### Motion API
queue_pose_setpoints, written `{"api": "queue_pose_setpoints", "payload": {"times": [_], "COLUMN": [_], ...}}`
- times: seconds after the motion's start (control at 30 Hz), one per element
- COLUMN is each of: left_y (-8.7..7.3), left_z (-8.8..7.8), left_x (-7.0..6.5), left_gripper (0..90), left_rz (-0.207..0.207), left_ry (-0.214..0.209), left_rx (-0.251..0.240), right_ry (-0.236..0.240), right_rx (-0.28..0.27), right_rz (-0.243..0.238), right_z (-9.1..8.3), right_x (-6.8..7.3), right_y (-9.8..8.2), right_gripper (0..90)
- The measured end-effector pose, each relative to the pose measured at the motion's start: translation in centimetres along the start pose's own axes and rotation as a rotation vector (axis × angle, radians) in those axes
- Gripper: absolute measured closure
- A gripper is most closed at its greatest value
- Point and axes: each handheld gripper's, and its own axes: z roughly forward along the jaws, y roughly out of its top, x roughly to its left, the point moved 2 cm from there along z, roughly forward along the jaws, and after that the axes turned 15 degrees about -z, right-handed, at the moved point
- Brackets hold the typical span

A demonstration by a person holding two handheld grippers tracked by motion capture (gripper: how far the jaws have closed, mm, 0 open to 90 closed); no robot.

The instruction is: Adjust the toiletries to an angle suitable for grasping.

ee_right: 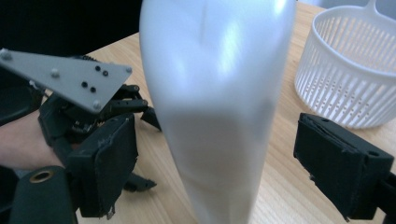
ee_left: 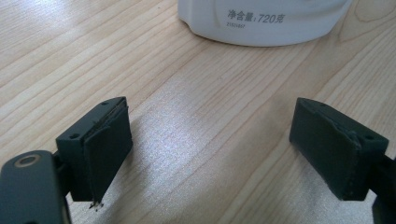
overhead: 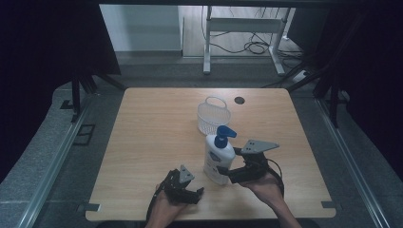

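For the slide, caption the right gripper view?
Open right gripper straddling the white pump bottle, white basket behind, left gripper nearby.

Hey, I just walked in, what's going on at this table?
A person is working with a claw in each hand at a wooden table. The right claw is open around the lower body of an upright white pump bottle with a blue pump, not yet clamped on it. The left claw is open too, low over bare wood just short of the bottle. A white slotted basket stands behind the bottle.
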Motion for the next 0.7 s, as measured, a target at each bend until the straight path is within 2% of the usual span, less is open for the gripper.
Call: {"api": "queue_pose_setpoints", "payload": {"times": [0.23, 0.7], "left_y": [0.0, 0.0], "left_z": [0.0, 0.0], "left_x": [0.0, 0.0], "left_gripper": [12.6, 12.6], "left_rz": [-0.001, -0.005], "left_ry": [0.0, 0.0], "left_rx": [0.001, -0.002], "right_ry": [-0.043, -0.095], "right_rx": [0.0, 0.012], "right_rz": [-0.008, -0.031], "right_z": [1.0, 2.4], "right_x": [0.0, 0.3], "right_y": [1.2, 2.2], "right_gripper": [19.1, 31.2]}}
